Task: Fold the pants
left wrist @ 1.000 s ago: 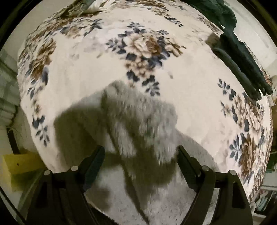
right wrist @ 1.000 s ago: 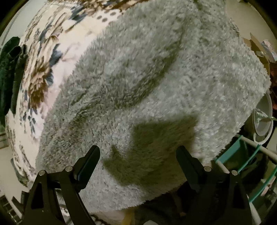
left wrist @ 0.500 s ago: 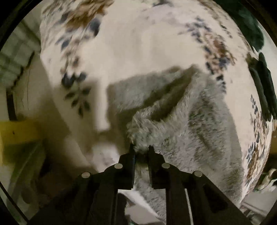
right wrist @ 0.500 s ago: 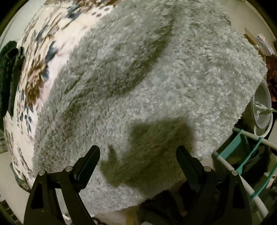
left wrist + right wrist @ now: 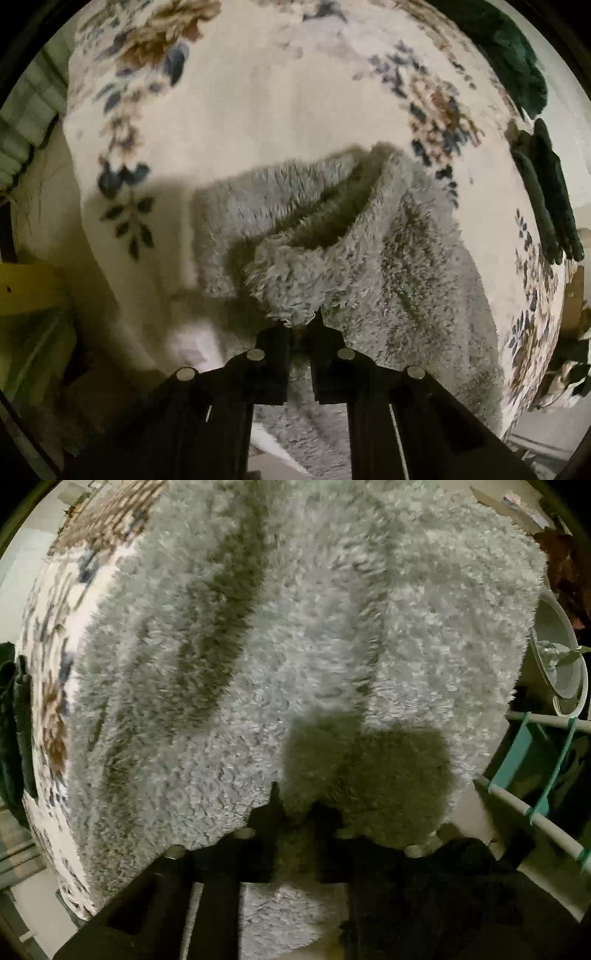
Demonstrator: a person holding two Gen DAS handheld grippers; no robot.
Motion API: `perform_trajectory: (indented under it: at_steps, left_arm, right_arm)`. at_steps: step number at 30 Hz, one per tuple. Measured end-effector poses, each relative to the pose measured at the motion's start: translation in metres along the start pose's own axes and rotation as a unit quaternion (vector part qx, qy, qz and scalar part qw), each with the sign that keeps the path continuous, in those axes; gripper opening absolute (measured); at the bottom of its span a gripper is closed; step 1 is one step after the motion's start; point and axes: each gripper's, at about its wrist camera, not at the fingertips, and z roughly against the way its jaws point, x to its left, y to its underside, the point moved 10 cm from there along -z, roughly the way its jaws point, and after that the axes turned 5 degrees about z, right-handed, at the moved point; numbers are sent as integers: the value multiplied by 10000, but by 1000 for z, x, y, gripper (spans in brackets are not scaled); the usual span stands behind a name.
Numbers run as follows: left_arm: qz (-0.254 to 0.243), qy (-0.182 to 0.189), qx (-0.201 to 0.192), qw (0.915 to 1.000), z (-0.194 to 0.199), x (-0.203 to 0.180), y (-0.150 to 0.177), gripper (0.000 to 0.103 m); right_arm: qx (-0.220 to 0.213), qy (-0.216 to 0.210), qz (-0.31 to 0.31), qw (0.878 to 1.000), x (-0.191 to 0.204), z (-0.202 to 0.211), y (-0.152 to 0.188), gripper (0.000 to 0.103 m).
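A cream blanket printed with brown and blue flowers covers the whole surface, and the fluffy grey fleece pants lie spread across it, their near edge hanging over the side closest to me. In the left wrist view one end of the pants is lifted off the blanket, its opening gaping and a fold sagging beneath it. A pile of dark green garments sits along the far right edge of the blanket, well apart from the grey fleece. Off the right side stands a teal and white rail frame, and above it a white round basin.

The left gripper has its jaws pressed nearly together, pinching the raised hem of the pants. The right gripper is likewise drawn in tight on the near edge of the fleece, pile bulging over its black fingers, with its shadow dark on the cloth just ahead.
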Motion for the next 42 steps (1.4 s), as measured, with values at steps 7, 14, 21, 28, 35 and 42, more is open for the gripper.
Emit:
perform_trajectory:
  at_steps: [7, 14, 21, 28, 35, 42]
  left_arm:
    - [156, -3, -230, 9996, 31, 21, -14, 6]
    - [107, -223, -366, 9990, 28, 26, -26, 6]
    - [-194, -708, -193, 9971, 13, 32, -14, 11]
    - [-602, -1030, -480, 9917, 50, 14, 15, 74]
    - [-1294, -967, -219, 9866, 40, -45, 74, 74]
    - [-2187, -786, 169, 9725, 16, -117, 148, 74]
  right_arm:
    - [-205, -20, 619, 9979, 9, 46, 19, 5]
    - [105, 70, 868, 9961, 1, 45, 73, 5]
    - [649, 265, 1132, 9911, -3, 3, 95, 13]
    - [417, -190, 1104, 9928, -13, 37, 55, 63]
    - [-919, -74, 196, 9956, -66, 95, -78, 67]
    - [-359, -871, -857, 9919, -105, 47, -137, 12]
